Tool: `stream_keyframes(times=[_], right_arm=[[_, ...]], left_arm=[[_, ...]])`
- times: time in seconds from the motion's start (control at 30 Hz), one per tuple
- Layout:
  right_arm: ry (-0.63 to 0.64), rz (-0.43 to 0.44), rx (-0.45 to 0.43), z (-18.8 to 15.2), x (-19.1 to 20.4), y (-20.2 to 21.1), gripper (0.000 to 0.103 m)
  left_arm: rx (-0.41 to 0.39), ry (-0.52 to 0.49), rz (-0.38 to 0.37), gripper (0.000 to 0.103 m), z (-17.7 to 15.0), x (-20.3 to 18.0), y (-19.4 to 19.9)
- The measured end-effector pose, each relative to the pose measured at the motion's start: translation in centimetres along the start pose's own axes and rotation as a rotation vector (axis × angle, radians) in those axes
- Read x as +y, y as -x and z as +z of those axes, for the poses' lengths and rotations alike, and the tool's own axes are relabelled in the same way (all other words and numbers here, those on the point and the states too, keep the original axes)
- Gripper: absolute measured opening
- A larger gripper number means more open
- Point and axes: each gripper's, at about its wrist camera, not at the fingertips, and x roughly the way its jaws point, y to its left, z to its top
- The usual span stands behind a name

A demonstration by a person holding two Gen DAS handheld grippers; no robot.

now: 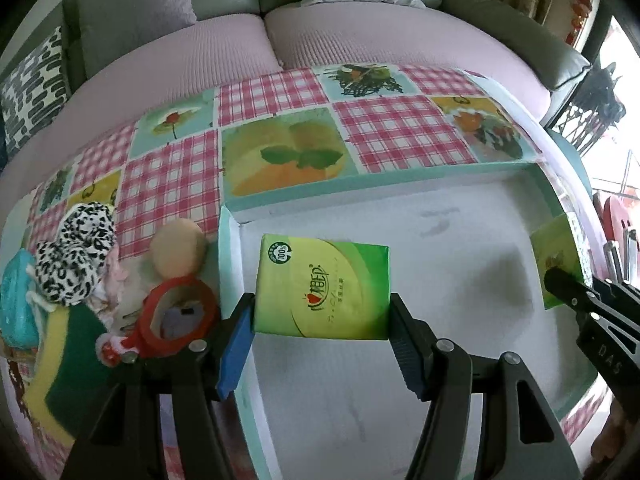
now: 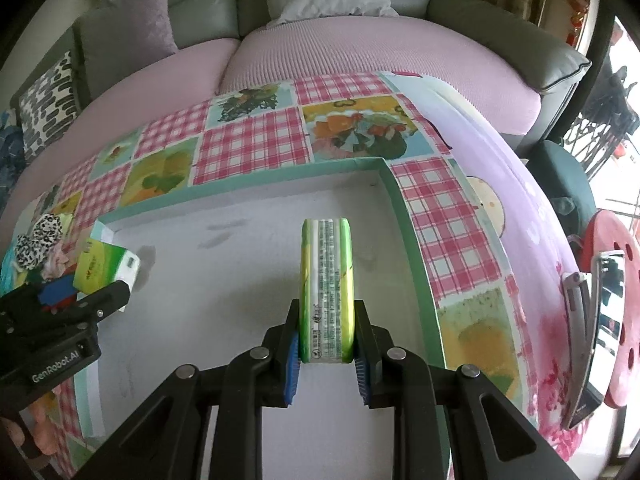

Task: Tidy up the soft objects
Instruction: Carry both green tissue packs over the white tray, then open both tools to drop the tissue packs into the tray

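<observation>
Above the white floor of the teal-rimmed box [image 2: 416,240] on the bench, each gripper carries a green tissue pack. The left gripper [image 1: 322,320] has its jaws clamped across the flat tissue pack [image 1: 324,286]; the right gripper [image 2: 326,354] pinches the second tissue pack [image 2: 327,288] edge-on. Set down on that narrow edge, this pack would likely topple; soft wrapping could also slip from either grip.

Black tool [image 1: 322,316] arms, blue ribbed pads [image 1: 236,344], silver screws, white "GenRobot.AI" lettering.
</observation>
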Motion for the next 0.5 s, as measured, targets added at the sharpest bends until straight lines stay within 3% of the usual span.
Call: stream_keyframes(times=[0.07, 0.13, 0.3, 0.37, 0.43, 0.5], right_arm=[[-0.004, -0.001, 0.002, 0.1, 0.0, -0.2, 0.025], [-0.010, 0.005, 0.007, 0.2, -0.1, -0.4, 0.026], [-0.007, -0.003, -0.001, 0.3, 0.0, 0.0, 0.030], [-0.006, 0.008, -0.005, 0.3, 0.2, 0.5, 0.049], [0.002, 0.003, -0.014, 0.2, 0.4, 1.1, 0.057], [0.008, 0.004, -0.017, 0.1, 0.6, 1.7, 0.058]], left_arm=[[-0.006, 0.006, 0.005, 0.069, 0.2, 0.1, -0.2], [-0.026, 0.011, 0.010, 0.087, 0.3, 0.2, 0.0], [-0.039, 0.017, 0.029, 0.088, 0.5, 0.7, 0.6], [-0.048, 0.024, 0.036, 0.089, 0.5, 1.0, 1.1], [-0.054, 0.035, 0.038, 0.092, 0.5, 1.2, 1.6], [-0.062, 0.040, 0.048, 0.093, 0.4, 1.3, 2.2]])
